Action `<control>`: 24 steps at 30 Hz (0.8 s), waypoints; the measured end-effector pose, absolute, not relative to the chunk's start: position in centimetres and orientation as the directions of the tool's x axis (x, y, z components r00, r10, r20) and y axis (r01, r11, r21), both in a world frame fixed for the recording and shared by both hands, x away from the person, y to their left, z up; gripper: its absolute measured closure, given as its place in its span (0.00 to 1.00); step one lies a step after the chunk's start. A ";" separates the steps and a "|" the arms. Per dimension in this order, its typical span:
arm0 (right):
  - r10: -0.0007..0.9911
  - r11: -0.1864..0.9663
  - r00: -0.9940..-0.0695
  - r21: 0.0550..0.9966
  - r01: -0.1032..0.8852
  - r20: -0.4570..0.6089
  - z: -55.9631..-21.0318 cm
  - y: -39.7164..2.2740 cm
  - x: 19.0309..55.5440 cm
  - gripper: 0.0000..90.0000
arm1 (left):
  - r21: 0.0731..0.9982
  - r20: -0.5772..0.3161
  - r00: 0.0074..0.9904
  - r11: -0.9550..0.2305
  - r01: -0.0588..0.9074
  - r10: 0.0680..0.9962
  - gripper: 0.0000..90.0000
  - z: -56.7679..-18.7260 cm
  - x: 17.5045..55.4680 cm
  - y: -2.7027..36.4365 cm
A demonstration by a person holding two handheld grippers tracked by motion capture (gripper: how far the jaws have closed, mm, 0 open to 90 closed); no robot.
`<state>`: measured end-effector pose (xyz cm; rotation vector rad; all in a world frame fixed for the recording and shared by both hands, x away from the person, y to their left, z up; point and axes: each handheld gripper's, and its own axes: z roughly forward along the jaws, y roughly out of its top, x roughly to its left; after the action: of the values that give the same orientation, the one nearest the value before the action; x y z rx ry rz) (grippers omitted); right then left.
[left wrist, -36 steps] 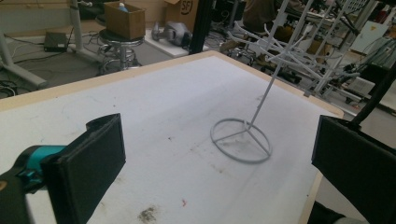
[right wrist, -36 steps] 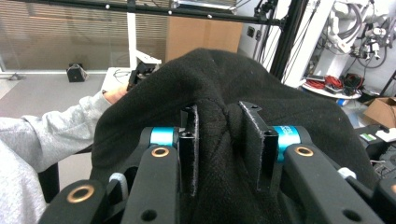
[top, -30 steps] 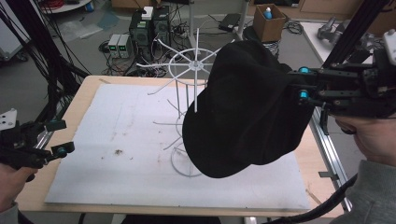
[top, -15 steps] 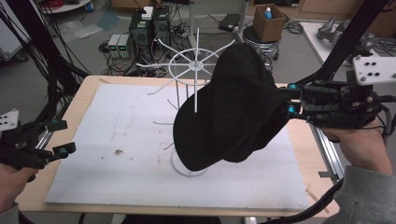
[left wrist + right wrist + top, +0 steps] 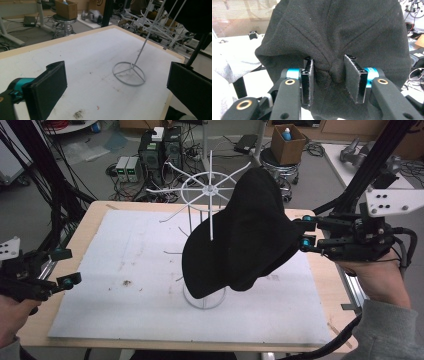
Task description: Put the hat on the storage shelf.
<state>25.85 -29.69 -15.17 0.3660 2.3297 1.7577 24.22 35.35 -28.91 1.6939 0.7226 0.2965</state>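
Observation:
A black cap (image 5: 245,235) hangs in the air against the white wire rack (image 5: 210,187), covering the rack's right side and upper post. My right gripper (image 5: 306,231) holds it from the right. In the right gripper view a thick fold of the cap (image 5: 337,30) is bunched between the two pads, and the gripper (image 5: 329,75) is shut on it. The left gripper (image 5: 66,267) rests at the table's left edge, open and holding nothing. In the left gripper view its jaws (image 5: 117,82) stand wide apart, facing the rack's ring base (image 5: 128,73).
A white mat (image 5: 125,270) covers the wooden table (image 5: 100,212), with a small dirt speck (image 5: 126,282) on its left half. The rack's thin arms (image 5: 172,215) stick out to the left. Beyond the table are cables, computers and a stool with a cardboard box (image 5: 289,142).
The right gripper has carried the cap left and slightly down, closer onto the rack. The left gripper has stayed in place.

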 end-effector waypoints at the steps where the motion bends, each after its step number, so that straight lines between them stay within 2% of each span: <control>1: 0.313 0.264 -0.950 0.961 0.084 -0.003 -15.3 -29.7 25.9 0.66 | 0.949 -0.185 0.774 -0.096 0.302 0.606 0.03 -28.9 24.2 35.3; 12: 0.326 0.238 -0.945 0.964 0.121 0.038 -16.6 -29.9 26.2 0.56 | 0.948 -0.183 0.774 -0.100 0.302 0.606 0.03 -28.9 24.2 35.2; 15: 0.329 0.240 -0.943 0.962 0.127 0.042 -16.5 -29.9 26.1 0.47 | 0.948 -0.184 0.773 -0.099 0.303 0.607 0.03 -29.0 24.2 35.2; 16: 0.329 0.240 -0.943 0.962 0.127 0.042 -16.5 -29.9 26.1 0.47 | 0.948 -0.183 0.773 -0.100 0.303 0.607 0.03 -29.0 24.2 35.2; 24: 0.368 0.229 -0.928 0.963 0.145 0.052 -16.5 -29.8 25.9 0.20 | 0.947 -0.184 0.775 -0.103 0.305 0.605 0.03 -29.0 24.2 35.1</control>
<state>25.95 -29.82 -16.50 0.4888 2.3100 1.7764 24.22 35.11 -28.97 1.7009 0.7223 0.2940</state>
